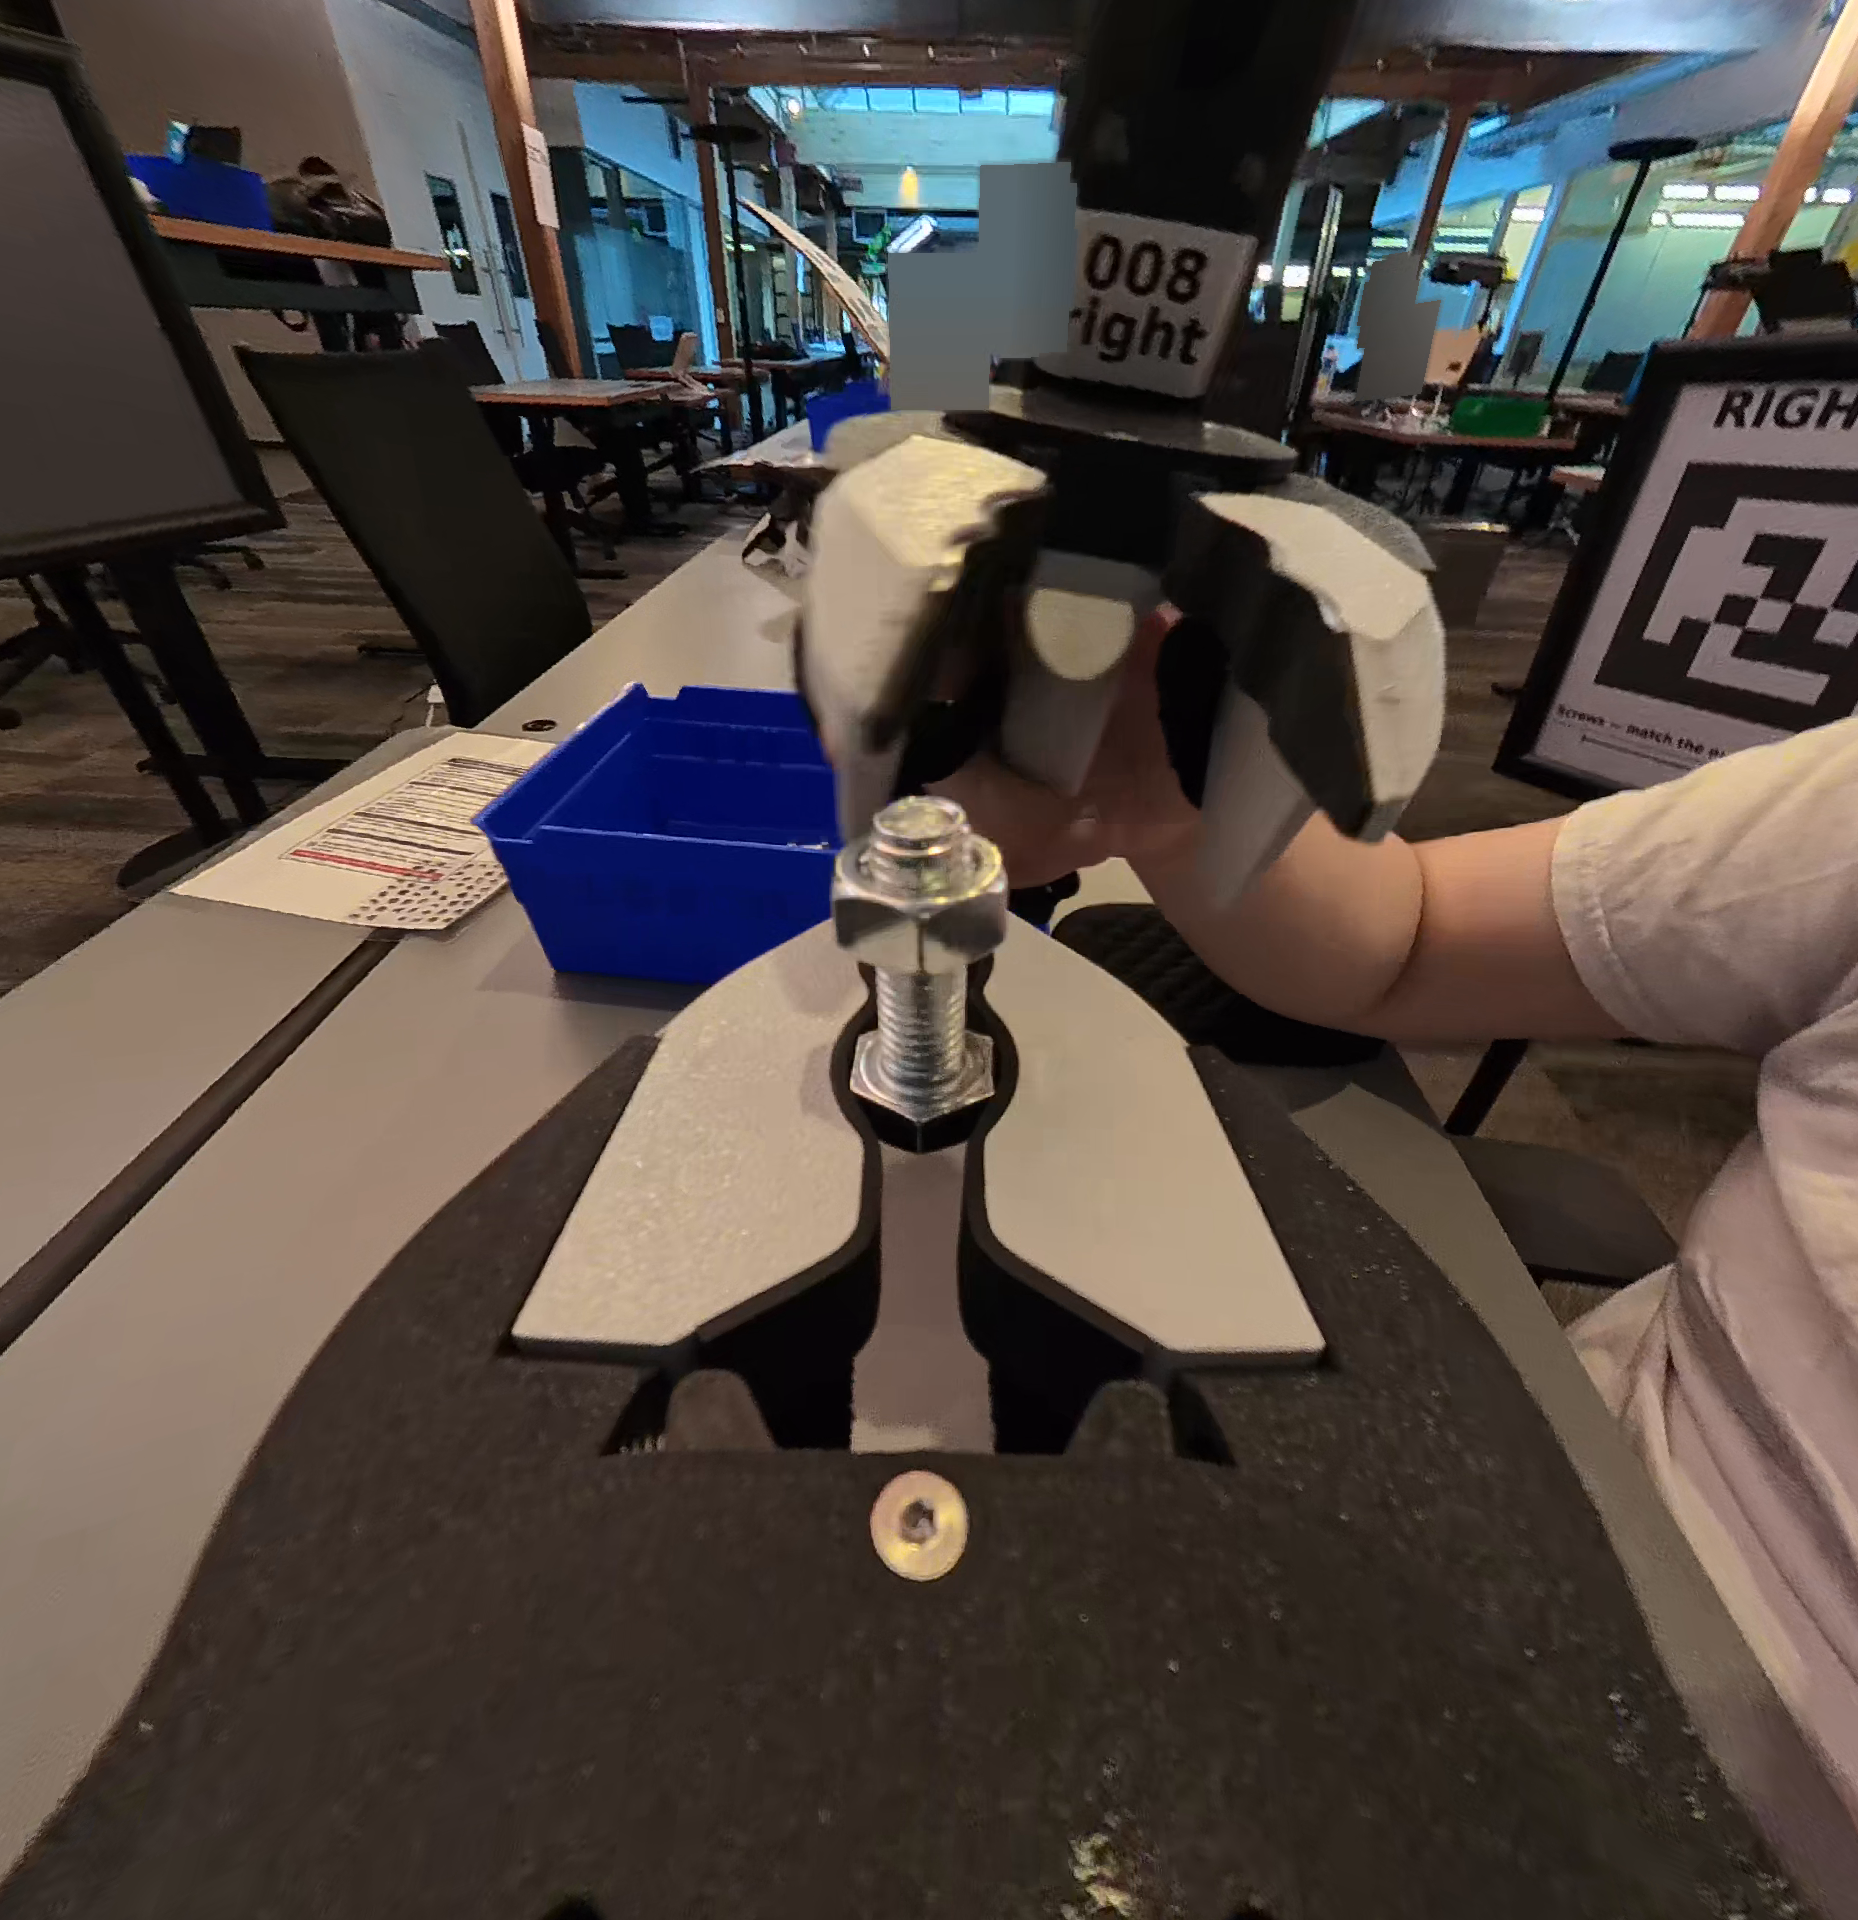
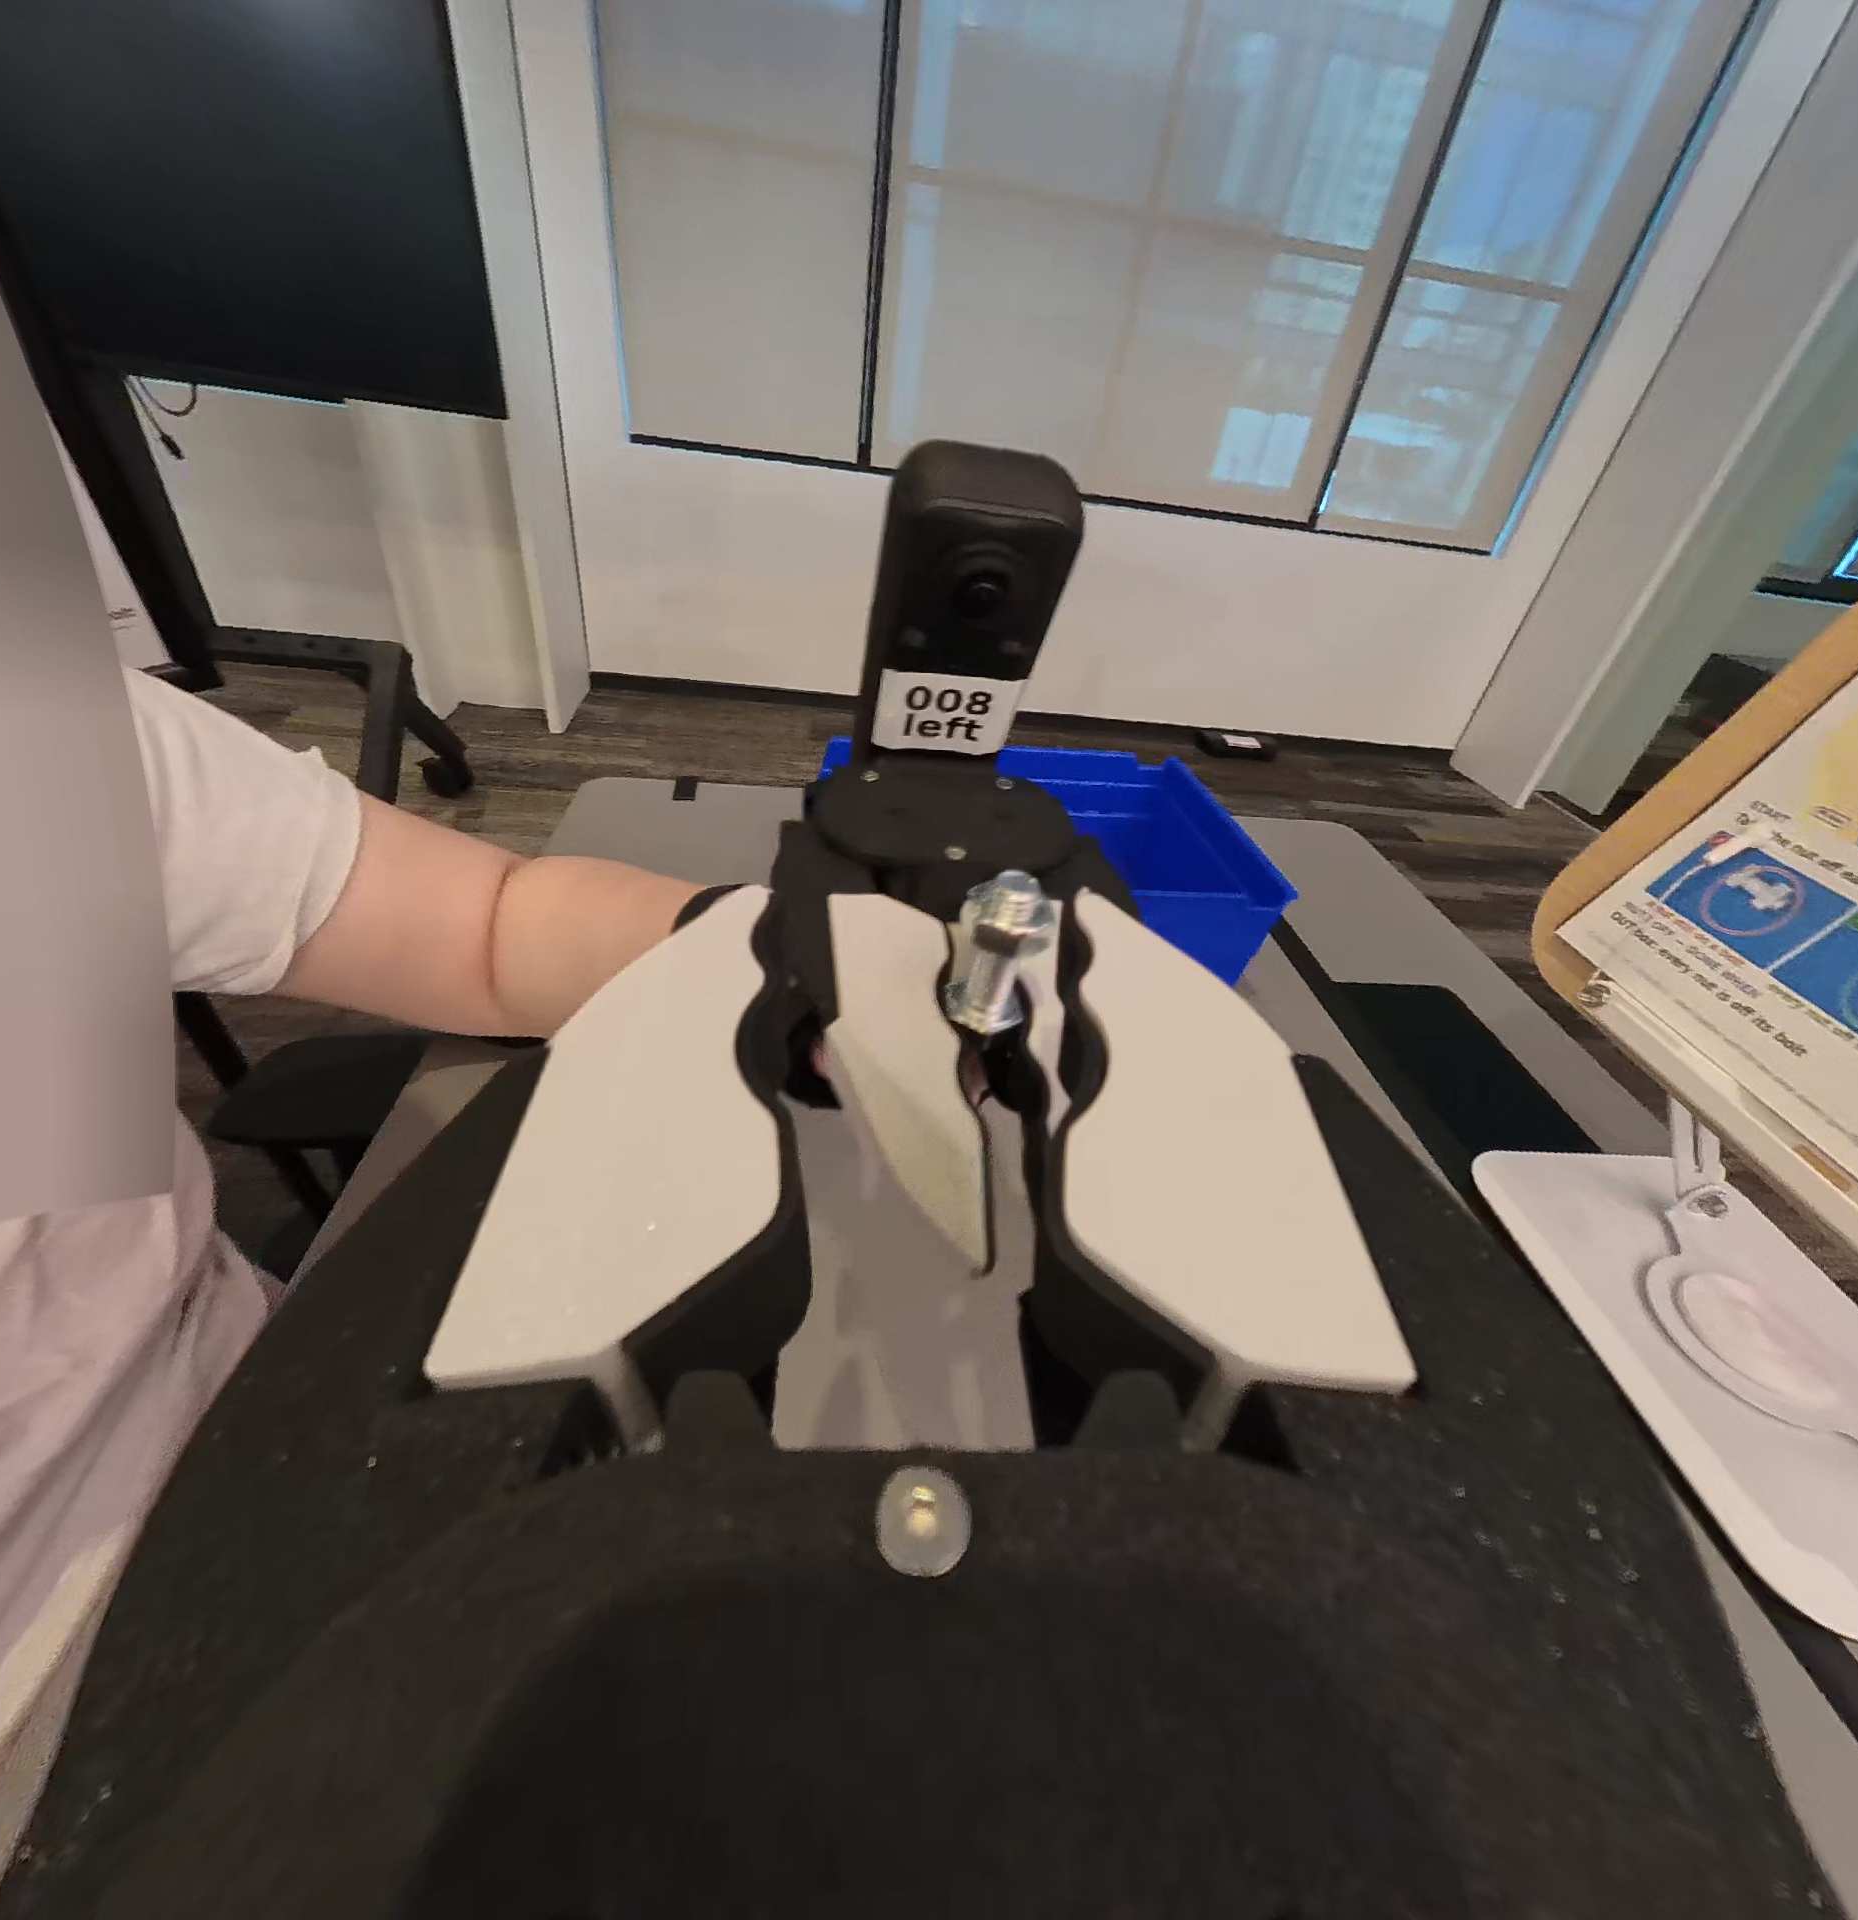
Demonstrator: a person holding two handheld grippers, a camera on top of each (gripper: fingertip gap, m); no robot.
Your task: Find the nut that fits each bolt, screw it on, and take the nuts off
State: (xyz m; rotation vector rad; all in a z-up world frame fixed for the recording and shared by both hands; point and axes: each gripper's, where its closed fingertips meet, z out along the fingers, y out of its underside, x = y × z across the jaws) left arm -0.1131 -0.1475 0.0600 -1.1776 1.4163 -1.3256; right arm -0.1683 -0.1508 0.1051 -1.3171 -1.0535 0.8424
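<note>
Bolt position: the bolt (image 1: 923,1023) stands upright over the grey table (image 1: 281,1091), its hex head clamped between the left gripper (image 1: 923,1091) fingers.
Table: grey, bearing a blue bin (image 1: 676,842) beyond the bolt and a printed sheet (image 1: 426,831) left of it.
Right gripper (image 1: 1050,769): hangs above and just behind the bolt's tip, fingers spread apart (one fingertip close to the thread end, contact unclear).
Left gripper: fingers together on the bolt head.
Nut (image 1: 920,909): threaded on near the shaft's top, a few threads showing above.
</note>
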